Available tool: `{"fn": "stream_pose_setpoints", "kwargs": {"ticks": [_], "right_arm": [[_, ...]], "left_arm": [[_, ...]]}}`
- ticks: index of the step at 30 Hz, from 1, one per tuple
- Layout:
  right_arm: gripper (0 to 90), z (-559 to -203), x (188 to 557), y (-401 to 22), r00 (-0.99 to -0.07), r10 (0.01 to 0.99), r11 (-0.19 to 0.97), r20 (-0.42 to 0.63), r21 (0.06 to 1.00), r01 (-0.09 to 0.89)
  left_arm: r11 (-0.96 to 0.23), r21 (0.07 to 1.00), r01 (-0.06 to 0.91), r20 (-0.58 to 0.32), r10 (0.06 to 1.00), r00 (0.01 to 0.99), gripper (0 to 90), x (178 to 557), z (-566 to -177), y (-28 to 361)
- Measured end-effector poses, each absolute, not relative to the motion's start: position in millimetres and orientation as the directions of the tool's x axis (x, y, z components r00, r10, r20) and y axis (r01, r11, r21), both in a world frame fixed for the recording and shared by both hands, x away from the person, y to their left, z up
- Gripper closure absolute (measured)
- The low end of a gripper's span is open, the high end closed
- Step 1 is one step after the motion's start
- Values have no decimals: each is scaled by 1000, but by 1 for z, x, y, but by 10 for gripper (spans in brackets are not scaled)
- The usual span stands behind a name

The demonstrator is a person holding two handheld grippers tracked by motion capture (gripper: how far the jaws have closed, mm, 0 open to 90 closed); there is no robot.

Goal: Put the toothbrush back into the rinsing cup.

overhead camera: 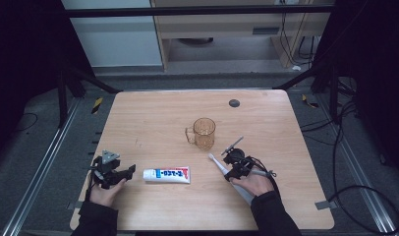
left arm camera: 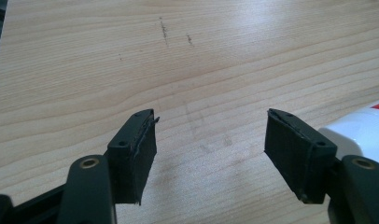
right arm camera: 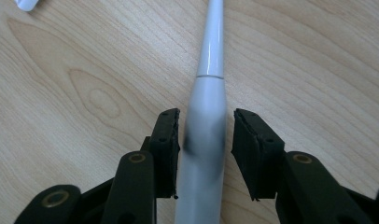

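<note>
Right claw (right arm camera: 204, 149): around the white electric toothbrush (right arm camera: 207, 121), one pad touching, a small gap at the other.
Left claw (left arm camera: 211, 158): open over bare worktop (left arm camera: 131, 70), lower left.

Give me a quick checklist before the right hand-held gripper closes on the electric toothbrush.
1. Electric toothbrush handle between right hand-held gripper jaws: ok.
2. Pads pressing the handle: not ok, small gap on one side.
3. Toothbrush lying flat on the table: ok.
4. Amber mug upright, apart from the brush head: ok.
5. Left hand-held gripper open over bare wood beside the toothpaste tube: ok.
</note>
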State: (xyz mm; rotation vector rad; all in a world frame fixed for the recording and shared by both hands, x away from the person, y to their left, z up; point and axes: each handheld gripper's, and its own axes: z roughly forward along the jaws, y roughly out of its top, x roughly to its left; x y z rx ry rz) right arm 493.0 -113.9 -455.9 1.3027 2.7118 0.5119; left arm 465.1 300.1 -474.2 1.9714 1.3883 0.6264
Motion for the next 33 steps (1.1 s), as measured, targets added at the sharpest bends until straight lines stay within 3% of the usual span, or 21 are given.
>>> {"fn": "stream_pose_setpoints", "kwargs": {"ticks": [33], "right_arm": [[668, -467, 497, -107, -622, 781, 584, 62, 282, 761]], "left_arm": [[-237, 727, 645, 16, 944, 329, 331, 466, -475, 300]]}}
